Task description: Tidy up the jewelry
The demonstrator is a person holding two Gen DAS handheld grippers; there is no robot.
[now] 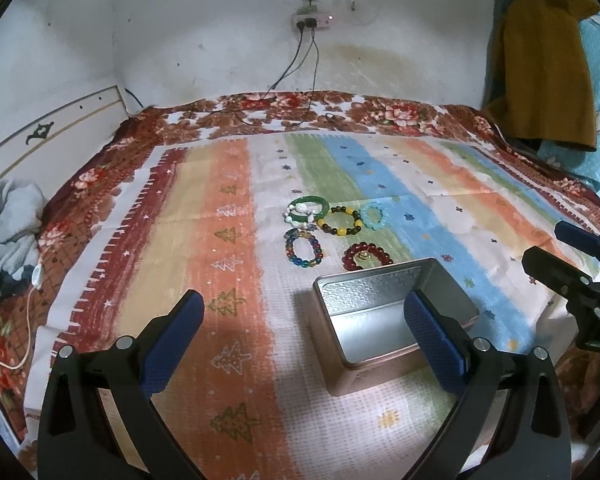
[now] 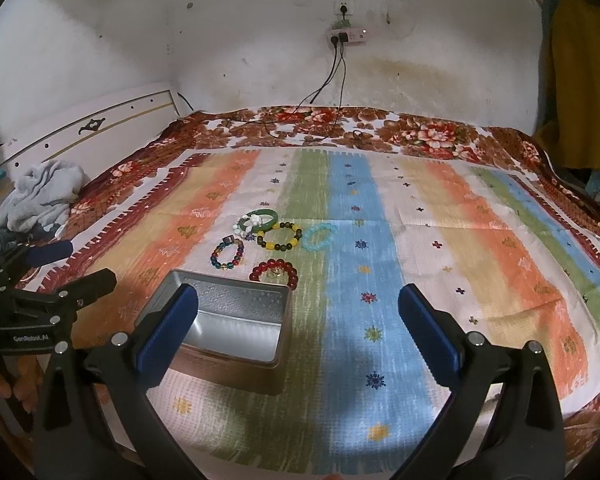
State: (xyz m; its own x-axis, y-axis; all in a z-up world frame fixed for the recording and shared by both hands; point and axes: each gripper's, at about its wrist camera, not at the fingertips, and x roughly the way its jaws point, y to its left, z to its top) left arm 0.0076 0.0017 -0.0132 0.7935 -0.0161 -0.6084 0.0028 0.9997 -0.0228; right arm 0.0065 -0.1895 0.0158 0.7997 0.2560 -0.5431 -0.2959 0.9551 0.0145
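Note:
An open, empty metal tin [image 1: 384, 320] [image 2: 236, 324] stands on the striped cloth. Beyond it lie several bracelets: a green bangle [image 1: 310, 203] [image 2: 260, 216] with a white bead piece, a yellow-and-dark bead bracelet [image 1: 339, 222] [image 2: 281, 235], a light blue one [image 1: 371, 215] [image 2: 319, 237], a multicoloured one [image 1: 303, 249] [image 2: 227, 255] and a red one [image 1: 367, 255] [image 2: 274, 272]. My left gripper [image 1: 304, 332] is open and empty, its right finger over the tin. My right gripper [image 2: 298, 328] is open and empty, just right of the tin.
A striped cloth [image 2: 420, 240] covers a floral bedspread [image 1: 300, 108]. Crumpled grey clothing [image 1: 8, 220] lies at the left by the headboard. Cables [image 2: 332, 80] hang from a wall socket onto the bed. A mustard garment [image 1: 540, 72] hangs at the right.

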